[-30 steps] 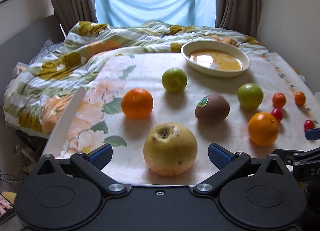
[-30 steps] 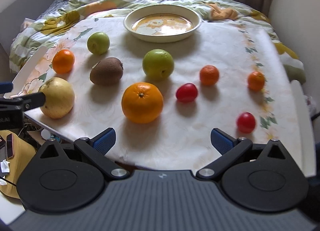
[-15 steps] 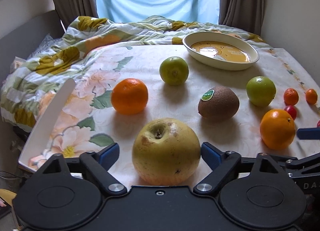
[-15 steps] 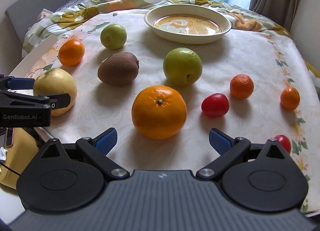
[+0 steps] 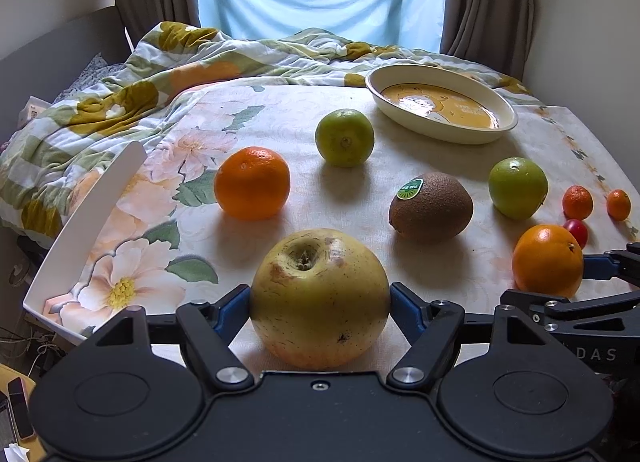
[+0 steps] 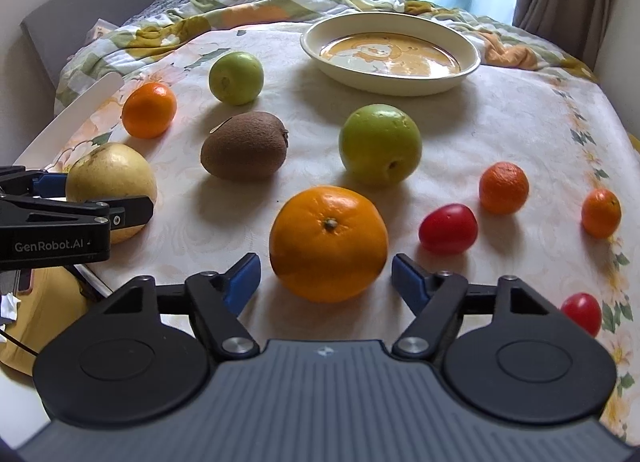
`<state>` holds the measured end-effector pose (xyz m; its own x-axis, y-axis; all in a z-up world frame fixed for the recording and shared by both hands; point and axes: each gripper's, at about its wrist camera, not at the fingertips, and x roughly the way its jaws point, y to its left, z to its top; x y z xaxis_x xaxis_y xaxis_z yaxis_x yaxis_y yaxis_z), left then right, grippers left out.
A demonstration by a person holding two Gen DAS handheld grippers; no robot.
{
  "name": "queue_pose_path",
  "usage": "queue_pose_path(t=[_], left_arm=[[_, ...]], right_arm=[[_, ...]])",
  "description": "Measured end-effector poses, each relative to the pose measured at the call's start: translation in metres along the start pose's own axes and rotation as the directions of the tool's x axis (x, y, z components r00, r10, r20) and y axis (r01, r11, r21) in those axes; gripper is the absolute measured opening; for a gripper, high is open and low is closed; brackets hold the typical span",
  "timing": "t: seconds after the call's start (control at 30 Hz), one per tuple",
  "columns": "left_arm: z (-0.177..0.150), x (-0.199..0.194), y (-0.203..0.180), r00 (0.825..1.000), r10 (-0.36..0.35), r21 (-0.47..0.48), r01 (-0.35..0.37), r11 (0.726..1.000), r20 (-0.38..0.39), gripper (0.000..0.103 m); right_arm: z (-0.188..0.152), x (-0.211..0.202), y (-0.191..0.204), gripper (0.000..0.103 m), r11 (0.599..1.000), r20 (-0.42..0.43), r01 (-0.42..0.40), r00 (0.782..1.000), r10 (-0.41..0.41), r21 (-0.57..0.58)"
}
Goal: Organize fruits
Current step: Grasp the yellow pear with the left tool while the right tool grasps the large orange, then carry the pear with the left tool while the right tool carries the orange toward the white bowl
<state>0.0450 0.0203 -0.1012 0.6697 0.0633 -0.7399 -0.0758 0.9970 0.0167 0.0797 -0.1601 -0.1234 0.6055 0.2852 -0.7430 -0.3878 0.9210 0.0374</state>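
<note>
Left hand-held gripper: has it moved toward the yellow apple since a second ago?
Yes. The left hand-held gripper has come forward over the tablecloth, and its jaws, just closing, now flank the yellow apple, seemingly touching it.

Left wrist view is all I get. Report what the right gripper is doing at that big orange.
Observer: The right gripper straddles the large orange. Its jaws have just been closing, but a gap shows beside each pad.
Operator: Now list anything on the right side that my view misses.
Observer: A second cherry tomato lies near the cloth's front right edge, apart from the one beside the orange.
</note>
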Motion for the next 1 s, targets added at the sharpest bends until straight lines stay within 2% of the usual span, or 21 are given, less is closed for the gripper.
queue_pose_path(t=[0.17, 0.23, 0.53, 0.73, 1.0], left_arm=[[-0.001, -0.001, -0.002, 1.000, 0.006, 0.004, -0.006, 1.000, 0.001, 0.078], [0.001, 0.000, 0.001, 1.000, 0.000, -0.018, 0.000, 1.000, -0.005, 0.078], [0.010, -0.013, 0.000, 1.000, 0.007, -0.043, -0.007, 0.999, 0.012, 0.078], [0.034, -0.036, -0.009, 0.999, 0.005, -0.042, -0.003, 0.999, 0.051, 0.078], [0.082, -0.063, -0.024, 0.994, -0.018, -0.003, 0.019, 1.000, 0.109, 0.078]], right_arm=[[0.004, 0.004, 0.001, 0.084, 1.000, 0.012, -0.009, 1.000, 0.009, -0.007], [0.005, 0.006, 0.003, 0.076, 0.999, 0.016, 0.012, 1.000, -0.012, -0.035], [0.013, -0.002, 0.000, 0.075, 0.998, 0.002, -0.018, 1.000, 0.018, -0.062], [0.026, -0.027, -0.006, 0.075, 0.998, 0.023, -0.036, 0.999, 0.038, -0.049], [0.052, -0.069, -0.026, 0.075, 0.996, 0.044, -0.034, 0.998, 0.038, -0.081]])
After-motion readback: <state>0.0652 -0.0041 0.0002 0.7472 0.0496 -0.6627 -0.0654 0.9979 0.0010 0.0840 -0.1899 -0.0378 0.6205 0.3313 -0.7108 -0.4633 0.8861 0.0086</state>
